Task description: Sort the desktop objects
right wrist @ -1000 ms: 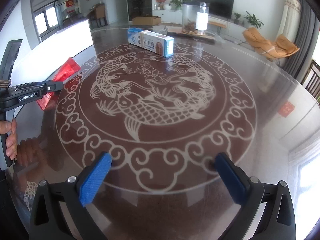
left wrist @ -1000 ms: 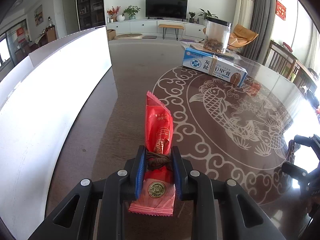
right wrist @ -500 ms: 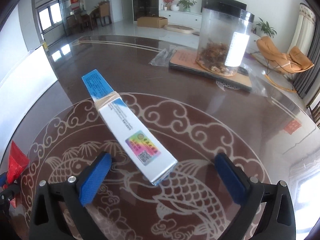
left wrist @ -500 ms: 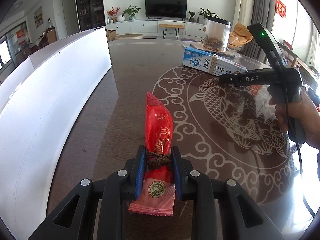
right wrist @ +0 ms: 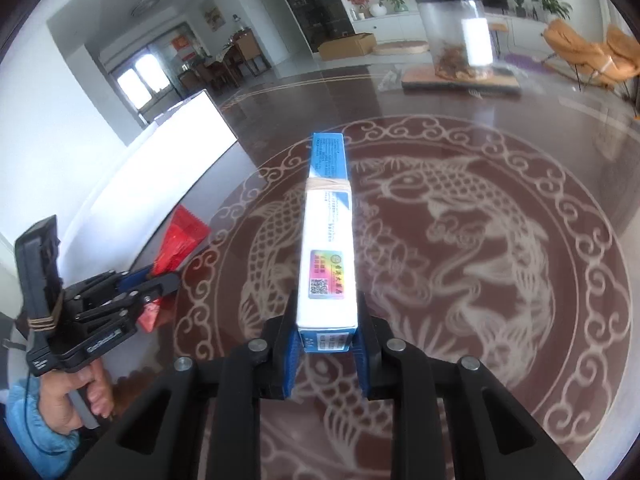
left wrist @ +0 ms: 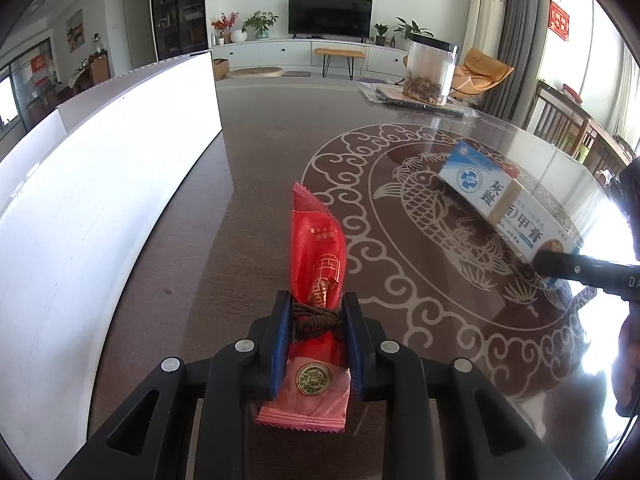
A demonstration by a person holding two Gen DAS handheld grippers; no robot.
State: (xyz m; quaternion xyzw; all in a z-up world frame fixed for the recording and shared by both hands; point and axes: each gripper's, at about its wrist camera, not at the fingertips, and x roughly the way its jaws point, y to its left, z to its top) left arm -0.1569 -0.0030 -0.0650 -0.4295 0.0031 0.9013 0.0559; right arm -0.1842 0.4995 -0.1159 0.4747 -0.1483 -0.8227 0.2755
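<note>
Here we hold both items: our left gripper (left wrist: 316, 320) is clamped on the red packet (left wrist: 318, 264), our right gripper (right wrist: 326, 340) on the blue box (right wrist: 328, 240), long axis forward; the white bin (left wrist: 100, 184) lies left, nearer the packet.

The scene was brightly daylit from windows, strong glare was thrown across the glossy table (left wrist: 592, 184), and edges were bent and darkened by fisheye distortion.
</note>
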